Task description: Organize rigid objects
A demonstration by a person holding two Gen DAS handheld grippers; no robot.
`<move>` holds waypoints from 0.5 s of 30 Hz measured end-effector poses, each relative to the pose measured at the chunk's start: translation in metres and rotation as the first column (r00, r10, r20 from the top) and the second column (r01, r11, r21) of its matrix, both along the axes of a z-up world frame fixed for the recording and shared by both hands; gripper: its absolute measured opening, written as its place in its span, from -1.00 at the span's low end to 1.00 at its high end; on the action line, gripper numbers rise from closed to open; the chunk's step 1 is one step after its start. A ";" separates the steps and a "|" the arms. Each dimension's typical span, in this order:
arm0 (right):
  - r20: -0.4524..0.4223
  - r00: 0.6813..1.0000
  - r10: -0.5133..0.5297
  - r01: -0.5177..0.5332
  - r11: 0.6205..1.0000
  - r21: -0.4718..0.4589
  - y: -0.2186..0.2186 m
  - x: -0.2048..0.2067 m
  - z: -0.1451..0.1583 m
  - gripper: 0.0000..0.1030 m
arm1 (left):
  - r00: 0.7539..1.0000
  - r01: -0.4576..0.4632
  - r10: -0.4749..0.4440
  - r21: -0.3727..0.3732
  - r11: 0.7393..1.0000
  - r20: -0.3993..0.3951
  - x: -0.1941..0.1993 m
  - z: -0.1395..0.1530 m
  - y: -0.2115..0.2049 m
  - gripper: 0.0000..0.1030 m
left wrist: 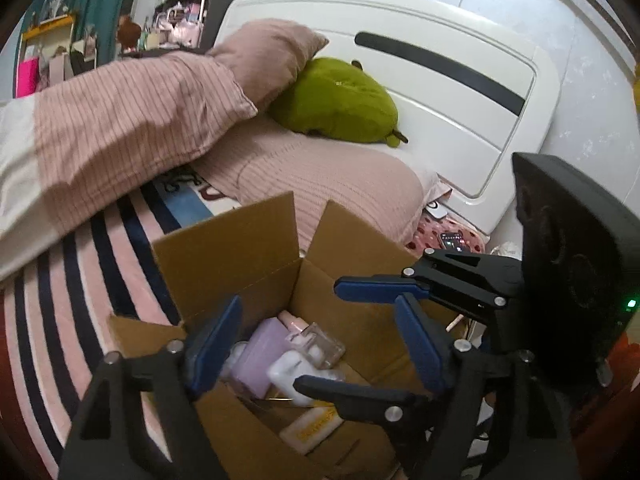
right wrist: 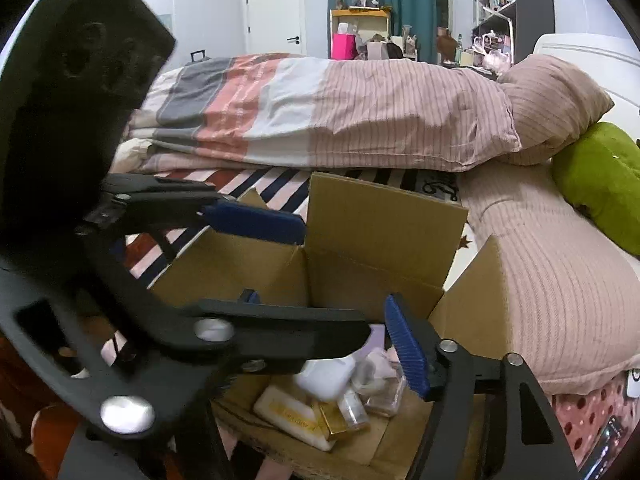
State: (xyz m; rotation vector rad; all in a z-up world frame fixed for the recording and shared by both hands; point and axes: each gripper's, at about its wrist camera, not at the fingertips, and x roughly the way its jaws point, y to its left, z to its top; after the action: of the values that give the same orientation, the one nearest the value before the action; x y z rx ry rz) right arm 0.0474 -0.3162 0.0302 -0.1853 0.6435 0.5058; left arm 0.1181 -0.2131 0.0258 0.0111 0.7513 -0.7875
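Overhead, both tools hover above a box [left wrist: 240, 240] on the striped bed [left wrist: 60, 300].

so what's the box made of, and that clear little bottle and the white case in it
Cardboard box: brown corrugated board, matte, with creased flaps. Clear bottle: glass or hard clear plastic, see-through with glints. White case: smooth, slightly glossy white, probably plastic.

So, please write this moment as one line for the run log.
left gripper: open, empty, over cardboard box | right gripper: open, empty, over box | white case, gold-print bar inside
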 end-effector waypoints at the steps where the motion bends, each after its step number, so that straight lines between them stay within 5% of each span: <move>1: 0.003 1.000 -0.002 0.002 1.000 -0.002 0.002 -0.001 0.000 0.32 | 1.000 -0.008 0.008 0.001 1.000 0.012 -0.002 0.002 0.003 0.58; 7: 0.018 1.000 -0.003 0.004 1.000 -0.010 0.006 -0.006 0.004 0.37 | 0.991 -0.112 0.111 0.004 0.994 0.076 -0.016 0.014 0.028 0.76; 15: 0.084 0.996 0.003 -0.003 1.000 0.005 0.012 -0.019 0.016 0.78 | 0.915 -0.363 0.357 -0.006 0.932 0.187 -0.047 0.029 0.079 0.98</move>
State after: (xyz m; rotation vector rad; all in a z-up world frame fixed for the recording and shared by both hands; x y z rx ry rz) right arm 0.0281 -0.3037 0.0460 -0.2018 0.5597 0.4998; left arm 0.0712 -0.1344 0.0553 -0.0276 0.5641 -0.4157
